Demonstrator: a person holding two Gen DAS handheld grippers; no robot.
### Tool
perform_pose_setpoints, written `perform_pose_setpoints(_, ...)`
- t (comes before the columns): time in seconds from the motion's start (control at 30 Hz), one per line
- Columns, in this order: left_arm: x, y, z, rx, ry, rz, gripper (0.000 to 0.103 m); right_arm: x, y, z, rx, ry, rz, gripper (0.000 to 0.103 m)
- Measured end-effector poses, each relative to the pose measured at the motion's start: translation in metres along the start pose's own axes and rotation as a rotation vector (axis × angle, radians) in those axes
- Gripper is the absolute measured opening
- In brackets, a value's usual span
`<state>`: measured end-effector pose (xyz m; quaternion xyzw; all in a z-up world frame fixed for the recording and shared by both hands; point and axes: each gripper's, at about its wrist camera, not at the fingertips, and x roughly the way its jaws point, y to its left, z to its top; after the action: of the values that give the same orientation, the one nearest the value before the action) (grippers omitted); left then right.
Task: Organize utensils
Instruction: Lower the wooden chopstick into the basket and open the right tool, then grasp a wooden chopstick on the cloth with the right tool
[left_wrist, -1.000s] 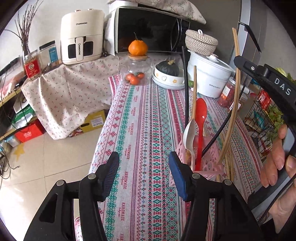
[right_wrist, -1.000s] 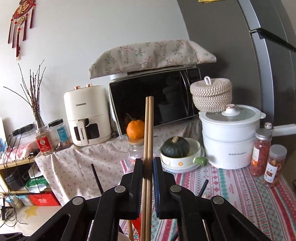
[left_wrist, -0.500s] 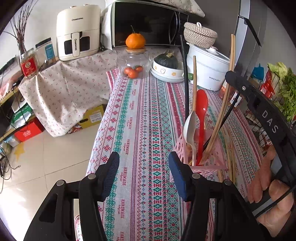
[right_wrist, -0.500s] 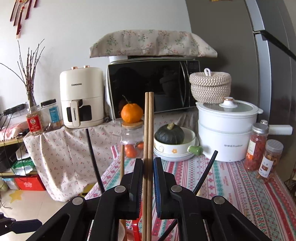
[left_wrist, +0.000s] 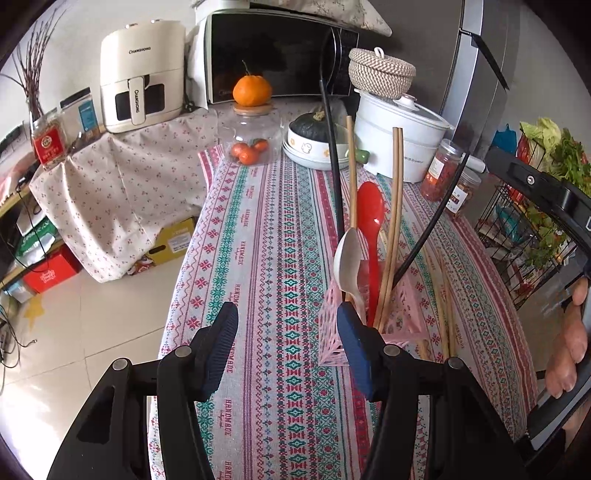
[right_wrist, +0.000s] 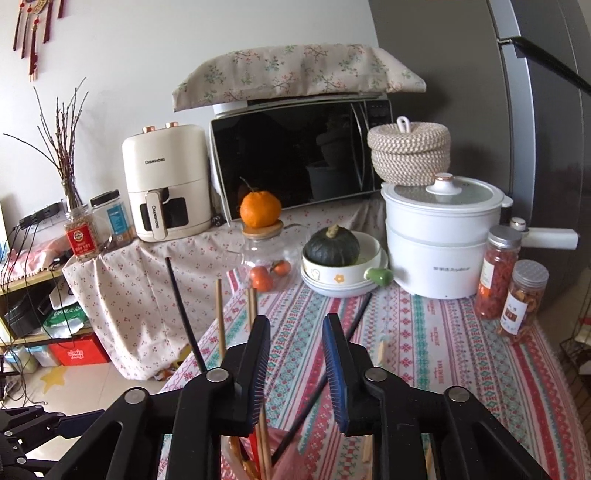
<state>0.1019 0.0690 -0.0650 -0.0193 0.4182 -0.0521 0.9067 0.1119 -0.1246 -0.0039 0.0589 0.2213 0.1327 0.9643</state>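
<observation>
Beside your left gripper (left_wrist: 286, 350), its fingers parted and empty, the pink utensil holder (left_wrist: 369, 317) touches the right finger. Below your right gripper (right_wrist: 297, 365), fingers opening, the wooden chopsticks (right_wrist: 252, 306) stand released in it.

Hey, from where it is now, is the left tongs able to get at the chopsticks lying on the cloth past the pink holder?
Probably not directly: the pink holder stands between the open left tongs and the loose chopsticks.

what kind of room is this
Most likely a home kitchen or dining corner: a microwave and an air fryer stand by the wall, a fridge rises at the right, and a pink utensil holder sits on the clothed table.
</observation>
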Motion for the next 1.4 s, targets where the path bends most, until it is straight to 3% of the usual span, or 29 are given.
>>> perform_pose_setpoints(0.17,-0.006,-0.014,-0.001,0.028,-0.017,-0.017,0.067,-0.004,-0.040,0.008,0.049,0.104,-0.051,0.046)
perform_pose_setpoints(0.23,-0.006,-0.019,0.000,0.033,-0.007,-0.027,0.068,0.000,-0.060,0.005,0.073,0.163,-0.079,0.054)
perform_pose_setpoints(0.33,-0.005,-0.025,0.001,0.042,0.002,-0.037,0.069,0.015,-0.092,-0.006,0.144,0.274,-0.110,0.055)
perform_pose_setpoints(0.57,-0.007,-0.034,0.000,0.065,0.014,-0.073,0.069,0.072,-0.145,-0.045,0.255,0.562,-0.163,0.054)
perform_pose_setpoints(0.7,-0.009,-0.039,-0.002,0.086,0.022,-0.087,0.069,0.109,-0.161,-0.070,0.284,0.673,-0.198,0.037)
perform_pose_setpoints(0.97,-0.018,-0.051,-0.005,0.148,0.014,-0.102,0.069,0.145,-0.174,-0.097,0.265,0.754,-0.254,0.019)
perform_pose_setpoints(1.0,-0.020,-0.054,-0.005,0.156,0.014,-0.107,0.069,0.145,-0.173,-0.096,0.247,0.734,-0.256,0.009)
perform_pose_setpoints(1.2,-0.029,-0.090,-0.001,0.254,0.013,-0.132,0.069,0.133,-0.175,-0.095,0.224,0.738,-0.246,0.005)
perform_pose_setpoints(1.4,-0.024,-0.159,0.004,0.401,0.035,-0.166,0.068,0.085,-0.189,-0.080,0.256,0.686,-0.221,0.005)
